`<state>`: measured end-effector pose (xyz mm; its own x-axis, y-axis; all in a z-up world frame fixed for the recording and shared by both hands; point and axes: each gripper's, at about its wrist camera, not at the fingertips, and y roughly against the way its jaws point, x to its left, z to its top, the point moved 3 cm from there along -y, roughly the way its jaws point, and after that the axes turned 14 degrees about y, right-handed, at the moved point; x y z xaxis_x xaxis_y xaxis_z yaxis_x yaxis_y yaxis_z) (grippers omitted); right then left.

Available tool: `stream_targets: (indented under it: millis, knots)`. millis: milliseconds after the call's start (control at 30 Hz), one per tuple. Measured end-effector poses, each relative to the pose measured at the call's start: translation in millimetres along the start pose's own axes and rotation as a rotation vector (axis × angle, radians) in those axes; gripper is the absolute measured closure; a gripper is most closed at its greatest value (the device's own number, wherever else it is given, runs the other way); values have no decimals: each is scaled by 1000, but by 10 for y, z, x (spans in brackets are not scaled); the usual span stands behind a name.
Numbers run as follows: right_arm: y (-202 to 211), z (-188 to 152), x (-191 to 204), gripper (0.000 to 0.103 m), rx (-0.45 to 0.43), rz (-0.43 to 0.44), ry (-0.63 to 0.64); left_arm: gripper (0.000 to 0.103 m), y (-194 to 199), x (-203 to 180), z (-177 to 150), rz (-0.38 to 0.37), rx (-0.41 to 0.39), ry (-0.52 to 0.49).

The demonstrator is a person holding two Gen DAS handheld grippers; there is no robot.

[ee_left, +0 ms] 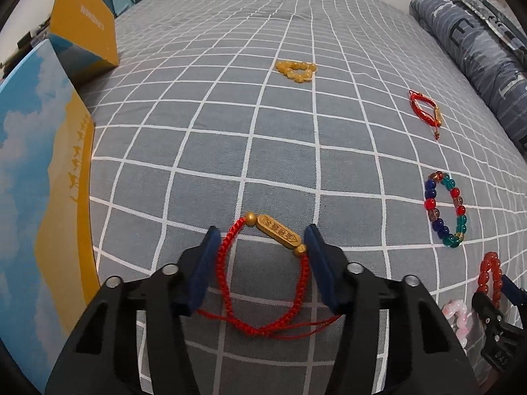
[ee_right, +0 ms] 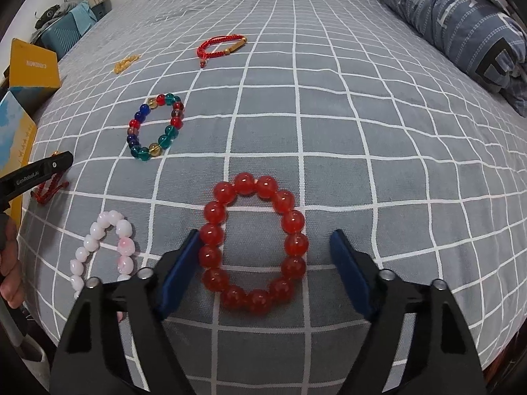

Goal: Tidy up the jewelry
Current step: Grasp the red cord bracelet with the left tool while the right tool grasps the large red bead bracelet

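Observation:
My left gripper [ee_left: 262,232] is open, its blue fingers on either side of a red cord bracelet with a gold bar charm [ee_left: 278,234] lying on the bed. My right gripper [ee_right: 268,238] is open around a red bead bracelet [ee_right: 253,242], which also shows in the left wrist view [ee_left: 491,271]. A multicoloured bead bracelet [ee_right: 154,126] [ee_left: 444,209], a pink-white bead bracelet [ee_right: 105,248] [ee_left: 457,316], a second red cord bracelet [ee_right: 222,46] [ee_left: 426,108] and a yellow bead bracelet [ee_left: 296,69] [ee_right: 125,62] lie apart on the bed.
The grey checked bedsheet [ee_left: 280,151] covers the bed. An open yellow and blue box [ee_left: 84,31] and its lid [ee_left: 42,177] stand at the left edge. A folded blue quilt [ee_right: 461,23] lies along the right.

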<state>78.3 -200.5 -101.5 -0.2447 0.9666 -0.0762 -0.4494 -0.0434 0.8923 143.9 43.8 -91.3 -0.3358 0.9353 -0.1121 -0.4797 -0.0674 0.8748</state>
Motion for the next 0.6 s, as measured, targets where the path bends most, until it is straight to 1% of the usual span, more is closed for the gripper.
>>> stream_targets:
  millis: [133, 233, 367, 433, 467, 567, 600]
  knots:
    - [16, -7, 11, 49, -2, -16, 9, 61, 15, 8, -7, 9, -13, 1]
    - [24, -15, -8, 58, -1, -34, 3, 67, 22, 11, -11, 7, -15, 2]
    - [32, -24, -3, 66, -3, -56, 8, 71, 40, 16, -34, 3, -17, 8]
    - [33, -21, -2, 75, -4, -71, 9, 72, 35, 25, -26, 1, -16, 14]
    - [34, -20, -7, 77, -5, -81, 10, 73, 37, 31, -24, -3, -16, 18]
    - [35, -15, -12, 80, -6, -89, 12, 80, 41, 40, -15, -9, -17, 24]
    - [34, -12, -10, 83, -8, -90, 9, 89, 48, 45, -14, -14, -18, 26]
